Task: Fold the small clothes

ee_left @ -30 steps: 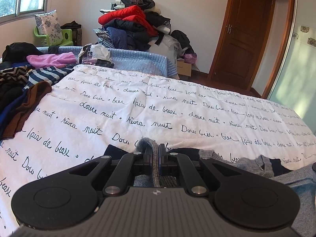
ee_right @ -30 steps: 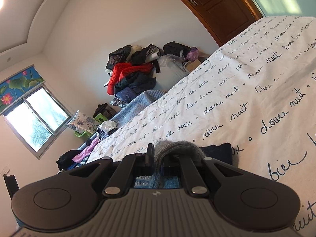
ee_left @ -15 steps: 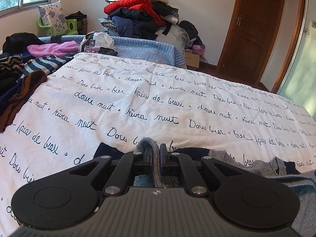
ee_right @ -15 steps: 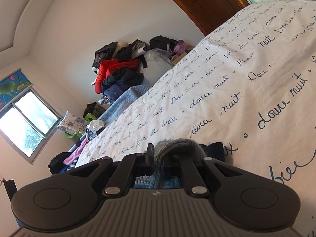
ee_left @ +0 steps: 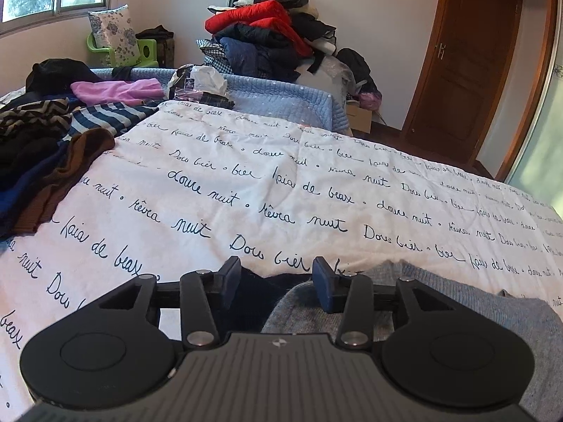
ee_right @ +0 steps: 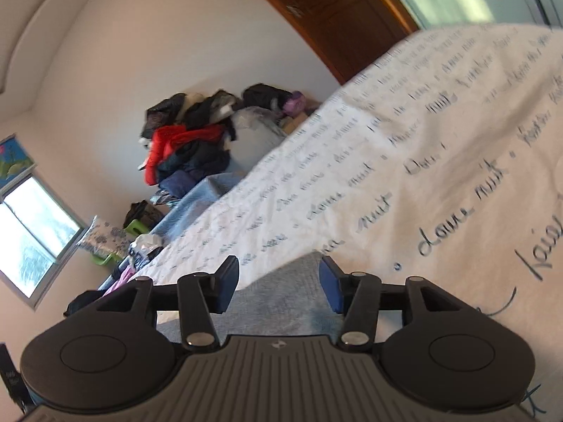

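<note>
Left wrist view shows the left tool [ee_left: 277,274] opening over the grey knit garment [ee_left: 440,302] on the bed [ee_left: 281,190], while the right tool [ee_right: 278,276] opens likewise, neither pinching it.

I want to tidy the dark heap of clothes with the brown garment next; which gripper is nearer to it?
Left. The left gripper has the brown garment close on its left; the right gripper sees none of it.

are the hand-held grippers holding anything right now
Nothing is held. Both sets of jaws are opening; the grey knit garment lies between the pads of the left hand-held gripper and right hand-held gripper, unpinched.
</note>
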Action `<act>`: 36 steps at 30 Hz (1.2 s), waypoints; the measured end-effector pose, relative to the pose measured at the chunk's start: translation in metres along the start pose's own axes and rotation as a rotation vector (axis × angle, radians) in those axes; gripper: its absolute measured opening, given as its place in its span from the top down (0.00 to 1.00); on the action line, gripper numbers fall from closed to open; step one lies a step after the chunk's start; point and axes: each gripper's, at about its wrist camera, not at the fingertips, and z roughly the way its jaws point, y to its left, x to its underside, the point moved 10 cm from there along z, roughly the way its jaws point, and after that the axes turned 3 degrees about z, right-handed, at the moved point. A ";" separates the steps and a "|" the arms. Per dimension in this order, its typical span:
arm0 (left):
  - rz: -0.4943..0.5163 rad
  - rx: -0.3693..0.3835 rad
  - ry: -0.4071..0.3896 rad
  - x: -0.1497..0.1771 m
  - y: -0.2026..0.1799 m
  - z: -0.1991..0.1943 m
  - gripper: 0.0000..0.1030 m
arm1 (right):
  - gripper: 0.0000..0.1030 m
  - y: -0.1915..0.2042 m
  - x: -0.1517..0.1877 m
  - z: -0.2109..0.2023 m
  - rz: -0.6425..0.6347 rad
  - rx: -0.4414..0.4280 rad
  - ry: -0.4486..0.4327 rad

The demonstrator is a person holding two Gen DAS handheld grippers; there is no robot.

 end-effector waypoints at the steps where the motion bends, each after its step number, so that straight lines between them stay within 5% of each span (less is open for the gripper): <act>1: 0.004 0.000 0.002 0.001 0.000 -0.001 0.55 | 0.51 0.007 0.001 -0.002 -0.033 -0.011 0.007; 6: 0.032 0.027 0.033 0.008 -0.007 -0.003 0.55 | 0.46 0.028 0.020 0.004 -0.102 -0.050 0.100; 14: 0.180 0.247 0.124 0.029 -0.064 0.005 0.45 | 0.44 0.020 0.036 0.015 -0.081 0.001 0.146; 18: 0.147 0.144 0.088 0.020 -0.064 0.022 0.45 | 0.44 0.024 0.036 0.012 -0.100 0.005 0.141; 23: -0.017 0.059 0.046 -0.003 -0.032 0.021 0.28 | 0.44 0.033 0.037 0.000 -0.141 -0.006 0.137; 31: 0.153 -0.024 0.037 0.018 -0.023 -0.013 0.14 | 0.35 0.050 0.056 -0.019 -0.252 -0.035 0.176; 36: 0.172 -0.045 0.073 0.036 -0.023 -0.024 0.14 | 0.31 0.040 0.069 -0.013 -0.282 0.062 0.202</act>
